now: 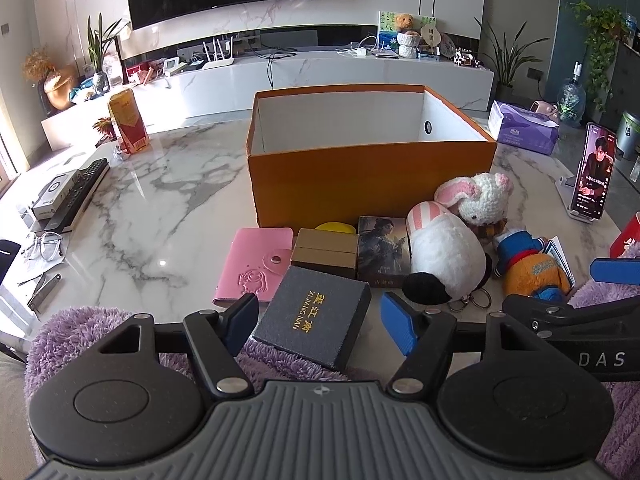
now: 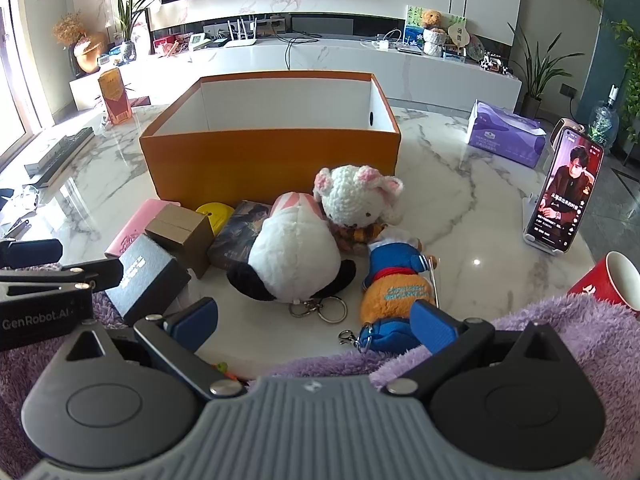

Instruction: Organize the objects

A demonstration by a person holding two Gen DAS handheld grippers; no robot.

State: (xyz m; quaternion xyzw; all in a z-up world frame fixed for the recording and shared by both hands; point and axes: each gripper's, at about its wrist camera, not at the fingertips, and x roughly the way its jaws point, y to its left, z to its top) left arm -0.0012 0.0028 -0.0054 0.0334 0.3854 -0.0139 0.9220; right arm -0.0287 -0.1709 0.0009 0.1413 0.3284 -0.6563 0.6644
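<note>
Left gripper (image 1: 320, 322) wide around the dark box (image 1: 314, 322), not touching, right gripper (image 2: 316, 322) wide near the orange plush (image 2: 394, 290), orange carton (image 1: 360, 180) far behind

Orange box (image 1: 368, 176), white inside; pink wallet (image 1: 256, 266); white-grey marble table (image 1: 160, 200).

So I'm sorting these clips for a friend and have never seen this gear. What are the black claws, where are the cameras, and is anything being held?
The claws are handheld two-finger grippers, one per hand, each with a wide-angle camera looking along its fingers. One picture is from the left gripper, the other from the right gripper. Both are open and hold nothing. The dark gift box lies between the left one's fingers, ungripped. On the marble table stand an open orange box, a pink wallet, a small brown carton, plush toys and a phone on a stand.
</note>
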